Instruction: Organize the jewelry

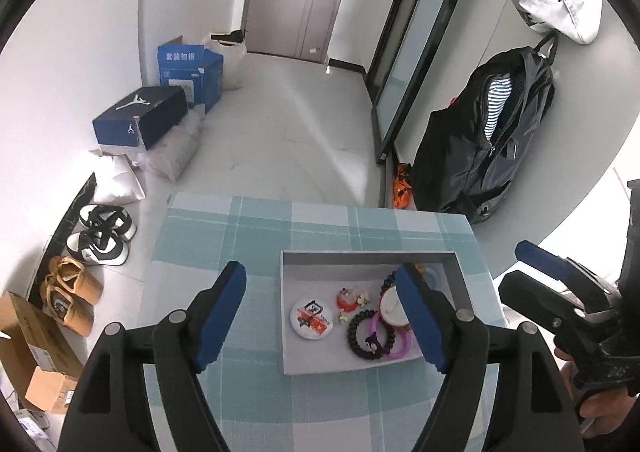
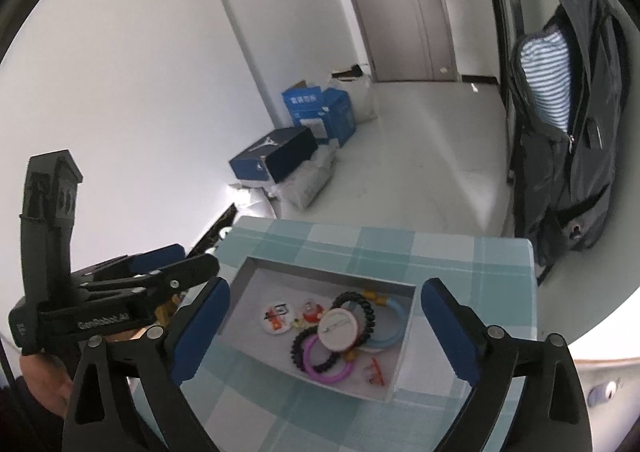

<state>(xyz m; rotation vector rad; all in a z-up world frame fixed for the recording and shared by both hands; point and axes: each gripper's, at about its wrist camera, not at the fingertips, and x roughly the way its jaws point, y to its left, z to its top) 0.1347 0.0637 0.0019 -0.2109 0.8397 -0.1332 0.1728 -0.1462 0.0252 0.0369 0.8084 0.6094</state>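
Looks basically done to me: the jewelry [image 2: 340, 336] is all piled in the white tray [image 2: 404, 356] on the checked table; left gripper [image 1: 320, 316] and right gripper [image 2: 324, 336] both spread wide, holding nothing; maybe just tidying left.

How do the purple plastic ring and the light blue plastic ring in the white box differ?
The purple plastic ring lies toward the near side of the white box; the light blue plastic ring lies toward its far side. A black coiled hair tie overlaps the purple one; a round white lid partly covers the blue one. Both lie flat.
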